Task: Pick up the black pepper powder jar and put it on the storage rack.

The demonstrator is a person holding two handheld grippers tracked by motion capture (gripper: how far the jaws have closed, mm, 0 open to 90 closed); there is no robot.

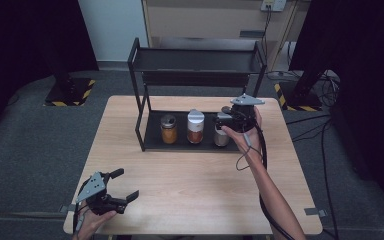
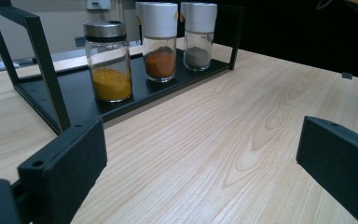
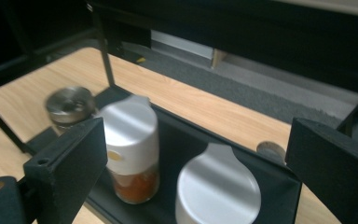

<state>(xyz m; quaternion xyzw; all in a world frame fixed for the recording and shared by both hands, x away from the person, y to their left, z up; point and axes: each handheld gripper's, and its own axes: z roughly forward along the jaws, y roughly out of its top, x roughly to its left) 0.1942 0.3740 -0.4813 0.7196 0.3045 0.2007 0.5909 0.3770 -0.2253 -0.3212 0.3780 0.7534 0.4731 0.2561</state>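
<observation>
Working from the largest thing inward, I noted the wooden table first, then the black two-tier rack standing at its far half, its lower shelf holding three spice jars in a row. From the high view these were the yellow-powder jar with a metal lid at the left, the orange-powder jar with a white cap in the middle, and the grey-powder jar with a white cap at the right.

The right gripper sat just above the grey-powder jar. In the right gripper view its jaws stood wide and released, nothing pressed between the pads, with the white cap below and between them. The jar stood upright on the shelf, near the rack's right post and just beside the orange-powder jar.

I judged the step in hand to be the withdrawal after placing. To do it well, I reckoned the lift should go straight up until the pads cleared the cap, keeping the jaws spread so neither pad could drag the jar, then back out toward the near edge beneath the upper tier without clipping it. Any sideways drift risked nudging the middle jar.

The left gripper rested near the table's near-left corner, jaws apart and empty, well clear of the rack.
</observation>
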